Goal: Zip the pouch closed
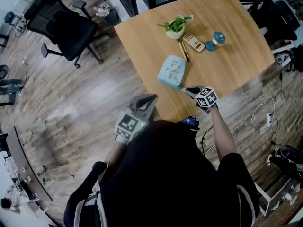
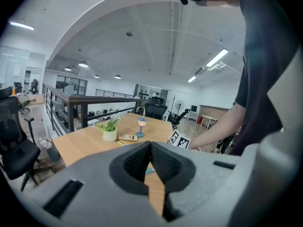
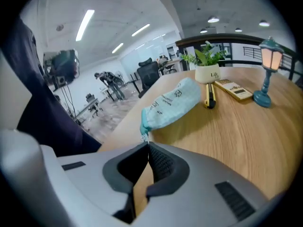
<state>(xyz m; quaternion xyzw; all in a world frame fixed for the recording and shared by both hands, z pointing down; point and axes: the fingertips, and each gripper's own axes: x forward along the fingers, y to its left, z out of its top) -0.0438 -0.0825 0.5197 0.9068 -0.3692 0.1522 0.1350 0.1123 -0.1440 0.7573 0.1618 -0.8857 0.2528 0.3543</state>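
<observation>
Pouch (image 1: 171,71): pale teal, printed, flat on the counter (image 1: 232,60) close to its near edge. In head view its long axis runs from the near edge away toward the potted plant (image 1: 176,28). In right gripper view the same axis runs from lower left, at the jaws, up to the right. Only right gripper view resolves the zipper pull (image 3: 144,136), which hangs off the pouch's near end and points down at the jaw tips. Right gripper (image 3: 147,144): jaws pressed together, and the pull's end appears nipped at their tips. Head view gives just the contact, with the right gripper at the pouch's near corner. Left gripper (image 2: 150,144): jaws pressed together, nothing between the pads. Head view places it left of the pouch, at the counter's near-left edge and apart from the pouch. Left gripper view barely shows the pouch, only a teal sliver past the tips. That view does show the right gripper's marker cube (image 2: 179,139) and the person's forearm (image 2: 215,132). Beyond the pouch are a yellow-and-black utility knife (image 1: 183,50) just beside its far end, a tan flat box (image 1: 193,42), and a small blue lamp (image 1: 215,39). An office chair (image 1: 61,22) stands on the wood floor (image 1: 71,108), well apart to the left.
</observation>
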